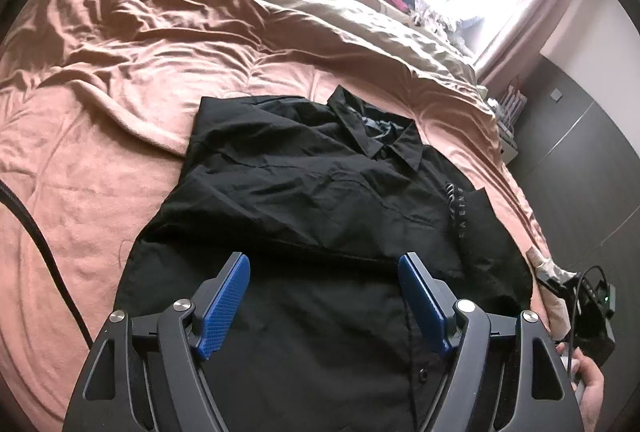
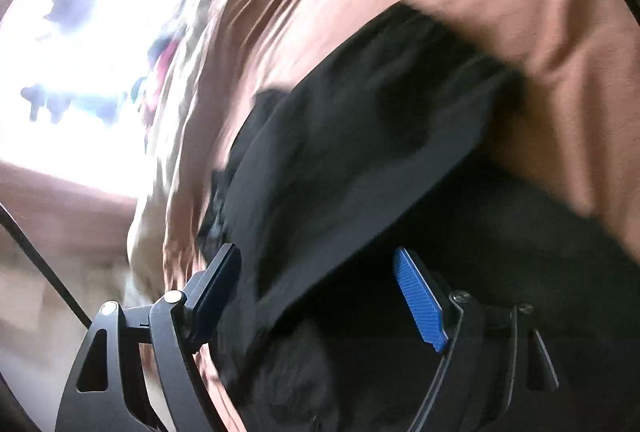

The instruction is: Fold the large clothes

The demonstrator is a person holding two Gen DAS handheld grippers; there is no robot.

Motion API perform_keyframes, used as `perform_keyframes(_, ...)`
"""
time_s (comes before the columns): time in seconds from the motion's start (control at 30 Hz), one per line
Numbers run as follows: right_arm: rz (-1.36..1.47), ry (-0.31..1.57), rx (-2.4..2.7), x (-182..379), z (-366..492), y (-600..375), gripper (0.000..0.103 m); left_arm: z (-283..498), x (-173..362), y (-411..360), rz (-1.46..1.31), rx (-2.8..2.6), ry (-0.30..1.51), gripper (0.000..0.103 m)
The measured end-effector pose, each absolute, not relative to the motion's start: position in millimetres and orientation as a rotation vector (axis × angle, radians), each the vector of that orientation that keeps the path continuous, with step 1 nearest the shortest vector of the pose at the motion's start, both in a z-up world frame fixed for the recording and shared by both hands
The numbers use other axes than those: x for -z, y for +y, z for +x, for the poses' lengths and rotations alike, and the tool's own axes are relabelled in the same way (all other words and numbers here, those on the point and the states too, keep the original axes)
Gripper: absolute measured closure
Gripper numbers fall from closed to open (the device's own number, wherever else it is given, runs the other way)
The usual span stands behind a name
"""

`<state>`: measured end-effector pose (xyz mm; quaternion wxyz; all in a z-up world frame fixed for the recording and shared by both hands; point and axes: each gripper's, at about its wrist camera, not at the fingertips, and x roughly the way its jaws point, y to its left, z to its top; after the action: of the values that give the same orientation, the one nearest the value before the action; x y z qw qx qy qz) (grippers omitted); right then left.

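Left wrist view: shirt [image 1: 320, 199] collar, lettering sharp; right wrist view blurred.

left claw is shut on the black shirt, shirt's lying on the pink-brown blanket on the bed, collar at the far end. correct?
Not quite. The left wrist view shows the left claw open, its blue pads spread wide above the black shirt with nothing pinched between them. The rest holds: the shirt lies on the pink-brown blanket on the bed, collar at the far end.
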<state>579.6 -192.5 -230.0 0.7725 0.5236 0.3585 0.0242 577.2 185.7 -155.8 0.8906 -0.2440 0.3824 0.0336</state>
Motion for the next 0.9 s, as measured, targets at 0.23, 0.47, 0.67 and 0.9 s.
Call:
perform_keyframes(0.23,1.14,0.67,0.05,244.6,595.1,-225.8,0.091,581.4,170.6,196.8,-0.511,-0.11,0.829,0.025)
perform_keyframes(0.47,0.953,0.449,-0.198,168.6,591.6,-164.5,0.098,575.4,166.5,218.0,-0.551,-0.121,0.809,0.025)
perform_keyframes(0.67,0.765,0.387,-0.399,132.0,585.2,-86.7,0.098,564.9,162.3,241.8,-0.615,-0.115,0.789,0.025)
perform_keyframes(0.9,0.611,0.416,-0.508,137.4,579.6,-16.7,0.098,548.7,160.2,277.7,-0.708,-0.144,0.753,0.025)
